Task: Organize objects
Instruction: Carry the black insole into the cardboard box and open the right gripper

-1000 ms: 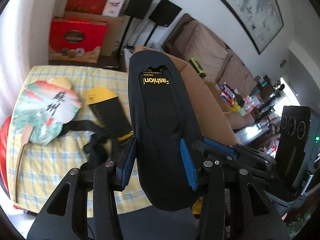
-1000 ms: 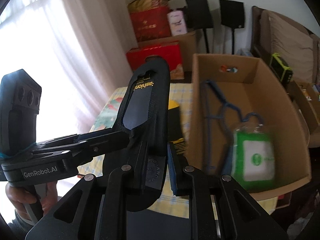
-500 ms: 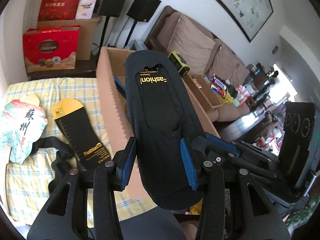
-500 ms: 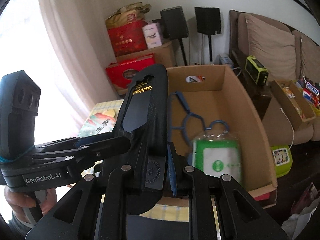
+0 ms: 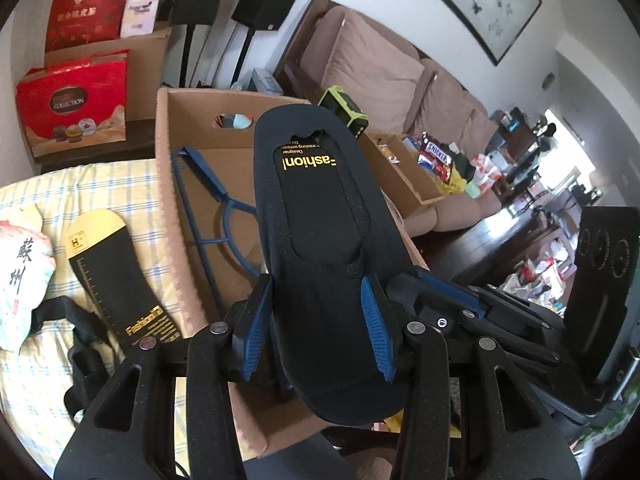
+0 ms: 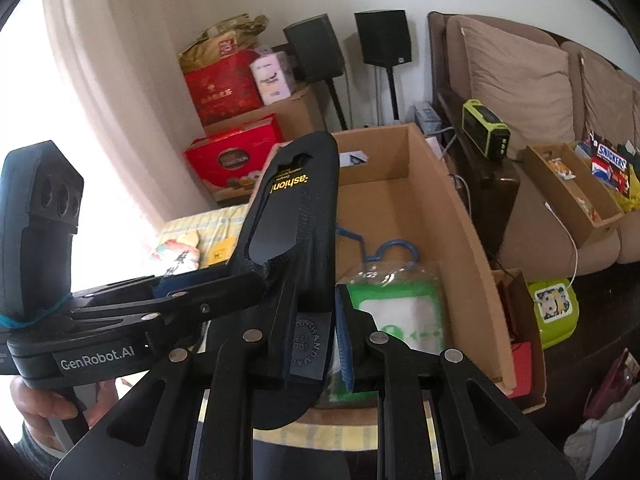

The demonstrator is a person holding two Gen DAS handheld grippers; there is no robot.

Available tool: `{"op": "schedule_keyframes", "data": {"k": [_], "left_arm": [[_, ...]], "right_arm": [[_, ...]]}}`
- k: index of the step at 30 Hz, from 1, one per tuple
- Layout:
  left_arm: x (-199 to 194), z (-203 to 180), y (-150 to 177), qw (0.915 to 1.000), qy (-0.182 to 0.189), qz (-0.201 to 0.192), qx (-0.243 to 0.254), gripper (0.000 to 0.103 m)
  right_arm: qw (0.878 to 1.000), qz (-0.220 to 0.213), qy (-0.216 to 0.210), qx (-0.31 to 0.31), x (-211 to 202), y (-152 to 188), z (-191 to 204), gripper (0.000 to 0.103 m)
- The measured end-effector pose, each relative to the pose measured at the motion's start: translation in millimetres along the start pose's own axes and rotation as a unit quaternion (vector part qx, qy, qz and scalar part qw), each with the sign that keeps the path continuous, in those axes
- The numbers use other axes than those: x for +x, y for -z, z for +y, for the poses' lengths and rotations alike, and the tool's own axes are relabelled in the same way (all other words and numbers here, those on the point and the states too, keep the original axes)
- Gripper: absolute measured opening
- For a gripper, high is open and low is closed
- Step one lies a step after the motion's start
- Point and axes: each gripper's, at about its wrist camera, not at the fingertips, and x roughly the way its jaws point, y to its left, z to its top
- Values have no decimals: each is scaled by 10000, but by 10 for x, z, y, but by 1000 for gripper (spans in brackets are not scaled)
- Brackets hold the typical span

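Insole (image 5: 324, 240), dark blue-black with yellow lettering, held in the air by both tools at once. Left tool (image 5: 316, 332) clamps it across its width near the broad rounded end; blue pads sit on either edge. Right tool (image 6: 316, 336) pinches the same end through its thin side, jaws nearly together on it, beside the left tool's arm.

Long axis runs away from both tools, lettered end farthest out, tilted up and forward. That far end hangs over the open cardboard box (image 5: 168, 168), which lies straight ahead and below. Both hands equally near; neither has the advantage.

Box already holds a blue hanger (image 5: 216, 200) and a green-and-white packet (image 6: 396, 312). Box length looks roughly in line with the insole, so a lowering along the present axis should fit, in my judgement, if it lands clear of the packet.

Second insole (image 5: 116, 276), gold-tipped, lies flat on the checked worktop (image 5: 32, 360) left of the box, beside a black strap (image 5: 80, 332) and a painted fan (image 5: 20, 264).
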Motion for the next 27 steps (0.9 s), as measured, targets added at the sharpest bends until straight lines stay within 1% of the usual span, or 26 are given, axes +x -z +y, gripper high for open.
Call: {"op": "schedule_keyframes", "data": {"k": [3, 7, 9, 12, 15, 17, 20, 23, 26, 27], "left_arm": [[188, -53, -41, 9999, -48, 163, 10, 41], [501, -62, -94, 9988, -58, 487, -67, 40], [669, -68, -90, 9976, -86, 672, -104, 39], [818, -70, -71, 9964, -111, 834, -104, 39], [970, -89, -21, 9943, -141, 1051, -58, 38], [1035, -106, -6, 9930, -85, 1180, -16, 38], [1064, -126, 38, 9918, -75, 1279, 2, 38], [1016, -100, 56, 9917, -144, 1277, 15, 41], [888, -58, 54, 9928, -97, 1195, -63, 47], [824, -40, 52, 9935, -78, 1137, -66, 51]], "right_arm": [[9999, 56, 53, 111, 86, -16, -164, 18], [9991, 282, 140, 283, 265, -2, -401, 18], [9985, 381, 210, 326, 340, 17, -490, 18], [9977, 484, 283, 369, 441, 54, -606, 18], [9968, 557, 449, 364, 526, 87, -685, 18], [9957, 592, 629, 326, 553, 115, -711, 17], [9948, 572, 803, 239, 538, 143, -715, 19], [9945, 517, 887, 184, 487, 159, -711, 24], [9955, 423, 830, 184, 406, 143, -687, 27], [9960, 387, 785, 195, 376, 132, -670, 28]]}}
